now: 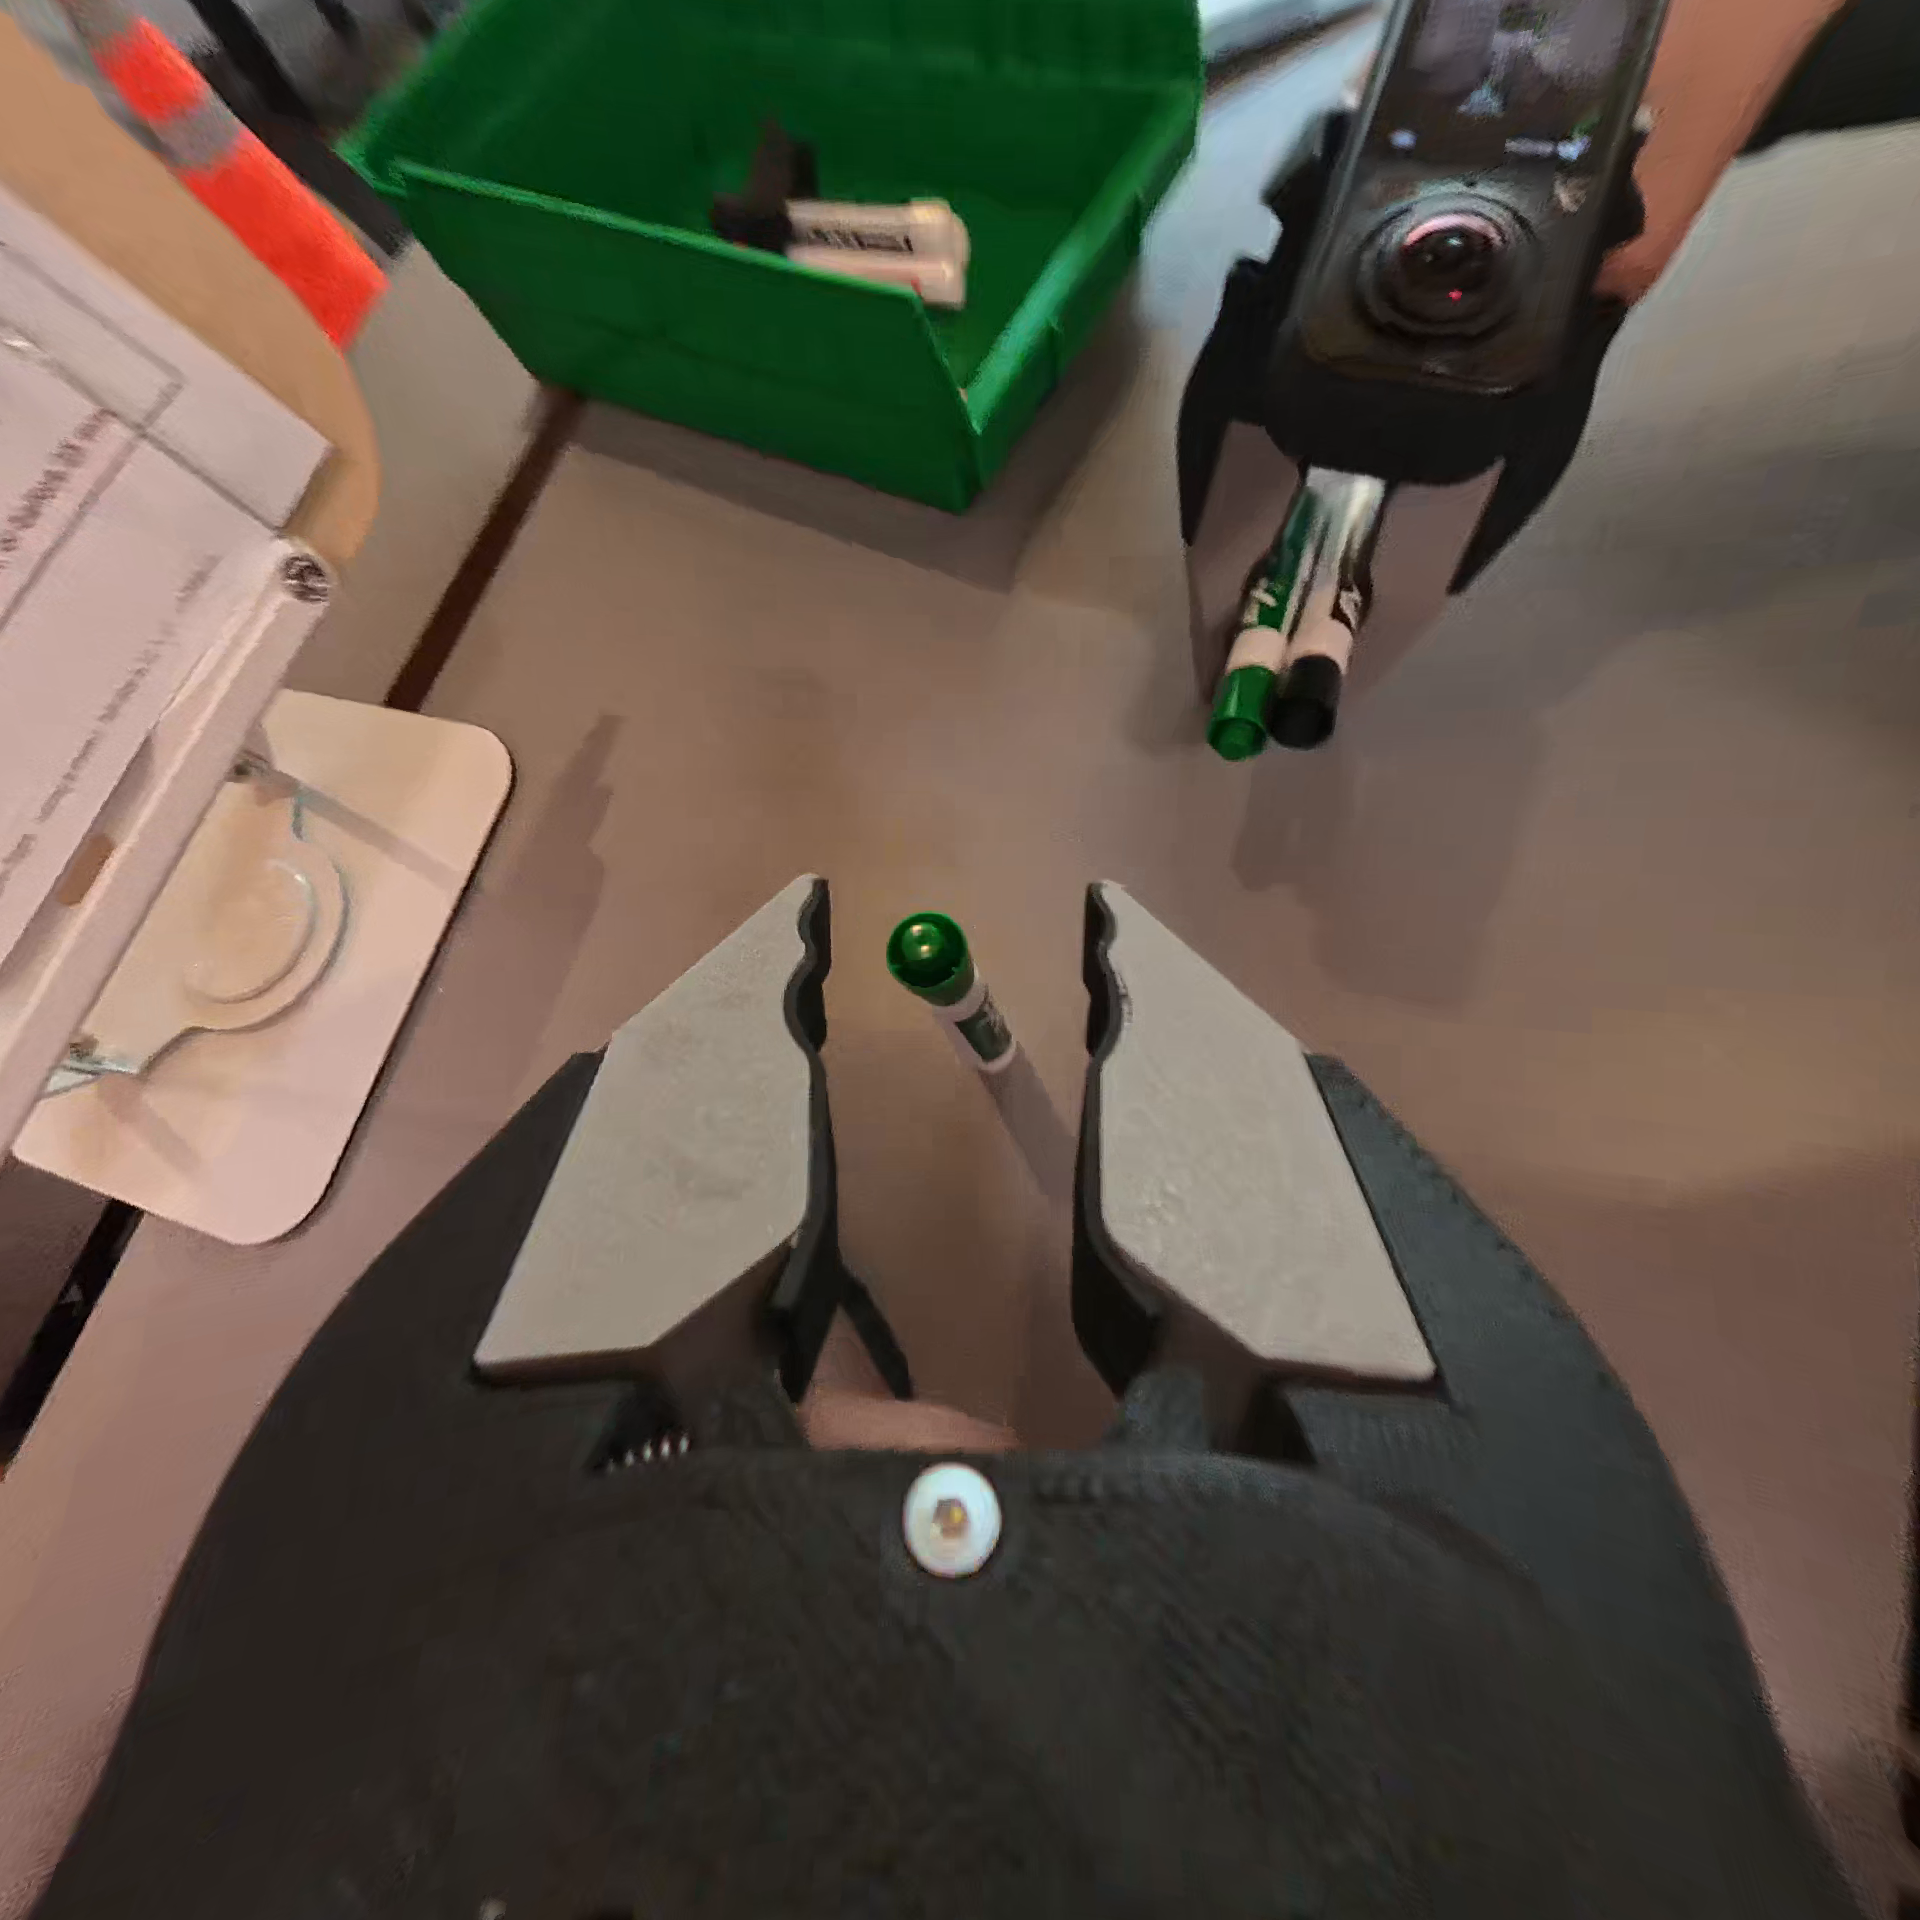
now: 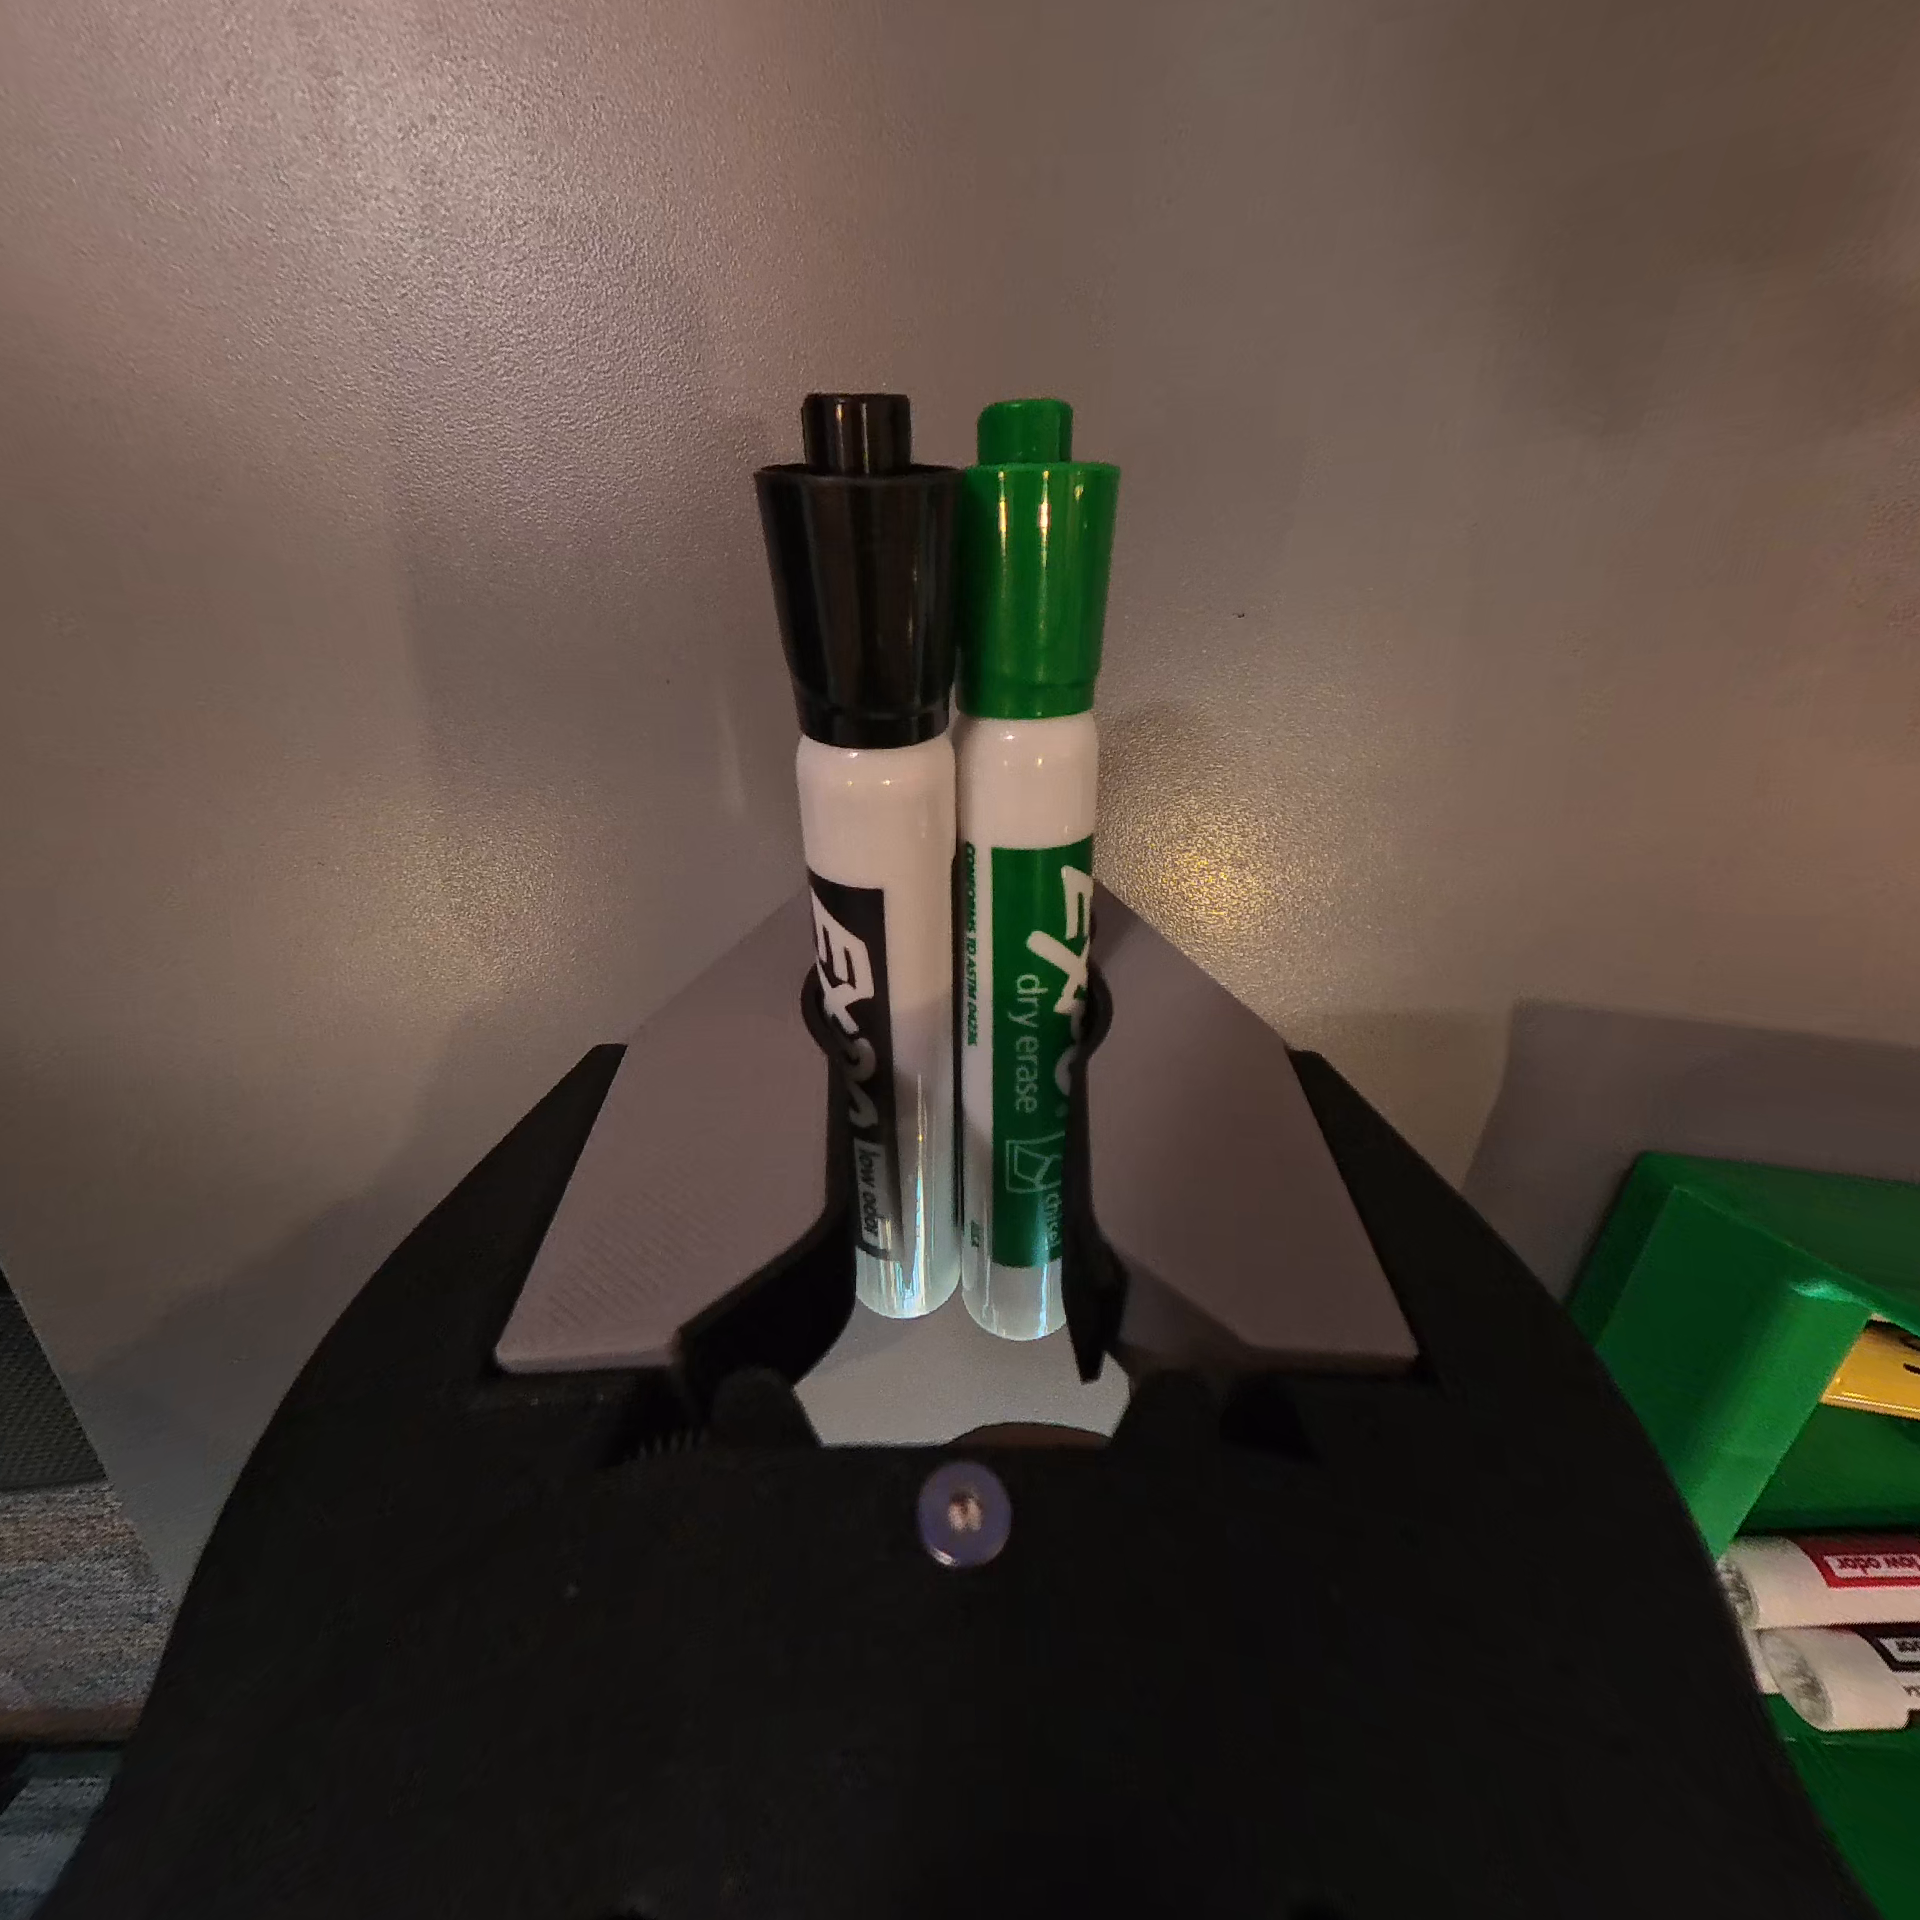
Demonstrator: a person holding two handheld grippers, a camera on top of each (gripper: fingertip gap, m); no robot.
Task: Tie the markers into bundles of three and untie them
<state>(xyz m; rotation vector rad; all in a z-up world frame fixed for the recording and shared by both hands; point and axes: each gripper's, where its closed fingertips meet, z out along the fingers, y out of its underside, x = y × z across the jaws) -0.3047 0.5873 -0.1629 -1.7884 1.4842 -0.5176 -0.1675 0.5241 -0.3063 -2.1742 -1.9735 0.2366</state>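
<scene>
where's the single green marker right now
In the left wrist view, the green marker stands between the open fingers of the left claw, touching neither, over the brown table.

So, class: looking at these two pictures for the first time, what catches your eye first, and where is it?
Centre of the right wrist view, the right gripper clamps a black marker and a green marker side by side. In the left wrist view, another green-capped marker sits untouched between the open left gripper's fingers, with a green bin behind.
</scene>
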